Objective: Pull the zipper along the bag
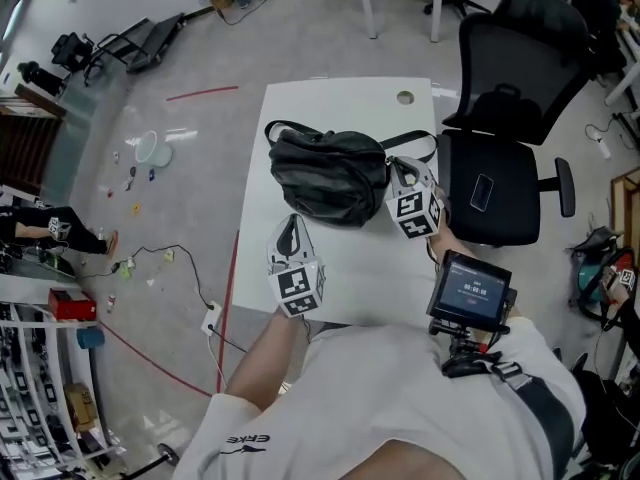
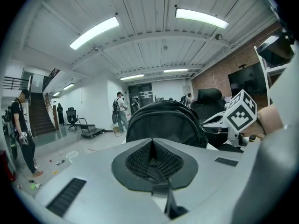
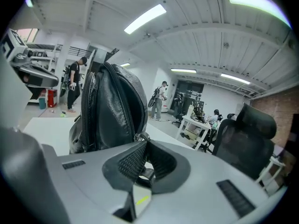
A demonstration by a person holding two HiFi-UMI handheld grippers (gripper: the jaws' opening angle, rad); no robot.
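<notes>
A black leather bag [image 1: 325,173] lies on the white table [image 1: 340,103], its strap trailing to the right. My right gripper [image 1: 397,166] is at the bag's right end. In the right gripper view the bag [image 3: 110,111] stands just ahead, its zipper track [image 3: 135,97] running up the side. My right gripper [image 3: 142,141] is shut with the metal zipper pull [image 3: 138,136] at its tips. My left gripper [image 1: 291,223] hangs near the table's front, short of the bag, shut on nothing. From the left gripper [image 2: 152,141] the bag [image 2: 163,122] rises a little way ahead.
A black office chair [image 1: 510,148] stands close to the table's right side. A cable hole [image 1: 404,97] sits at the table's far edge. A small screen [image 1: 470,290] is mounted at the person's chest. Cables and small items litter the floor [image 1: 150,168] to the left.
</notes>
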